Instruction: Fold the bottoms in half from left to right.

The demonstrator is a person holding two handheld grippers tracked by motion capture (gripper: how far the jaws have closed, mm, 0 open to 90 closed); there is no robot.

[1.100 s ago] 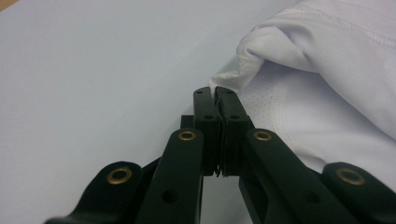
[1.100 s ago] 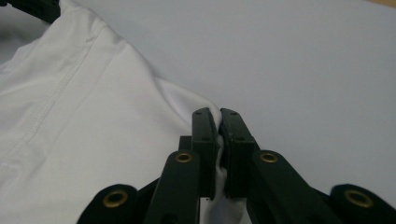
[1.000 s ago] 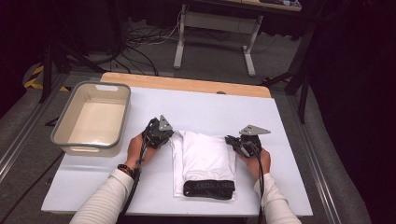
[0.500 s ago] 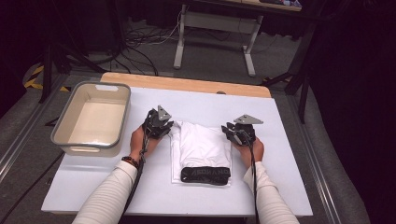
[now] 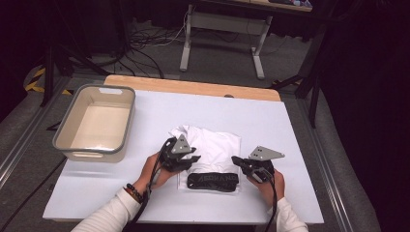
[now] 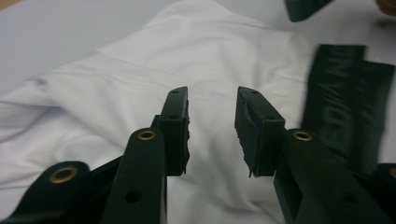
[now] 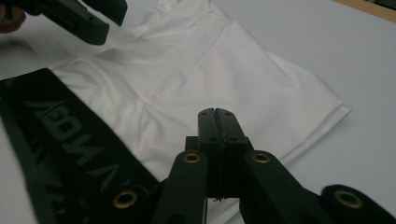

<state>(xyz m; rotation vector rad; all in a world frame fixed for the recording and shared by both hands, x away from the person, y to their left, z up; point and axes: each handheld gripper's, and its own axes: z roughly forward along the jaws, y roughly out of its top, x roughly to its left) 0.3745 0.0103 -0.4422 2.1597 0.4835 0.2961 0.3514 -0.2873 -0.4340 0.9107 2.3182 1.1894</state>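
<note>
A folded white garment (image 5: 215, 147) lies mid-table, its black lettered waistband (image 5: 212, 180) toward the near edge. My left gripper (image 5: 193, 162) hovers over the garment's left side. Its jaws have just been opening and stand open above the white cloth (image 6: 140, 60), with nothing between them (image 6: 212, 91). At the garment's right edge, beside the waistband, is my right gripper (image 5: 235, 160). Its jaws have just closed and are shut tip to tip (image 7: 216, 112) over the cloth (image 7: 224, 60), pinching nothing that I can see. The waistband (image 7: 60, 126) lies to its left.
A grey-rimmed beige bin (image 5: 63, 137) stands empty at the table's left. The white tabletop (image 5: 290, 125) ends in a wooden strip (image 5: 193, 87) at the far edge. Table legs and cables sit on the floor beyond.
Both hands have pulled back from the garment's far corners toward the waistband end. The garment's far left corner now looks rumpled. The left jaws have parted.
</note>
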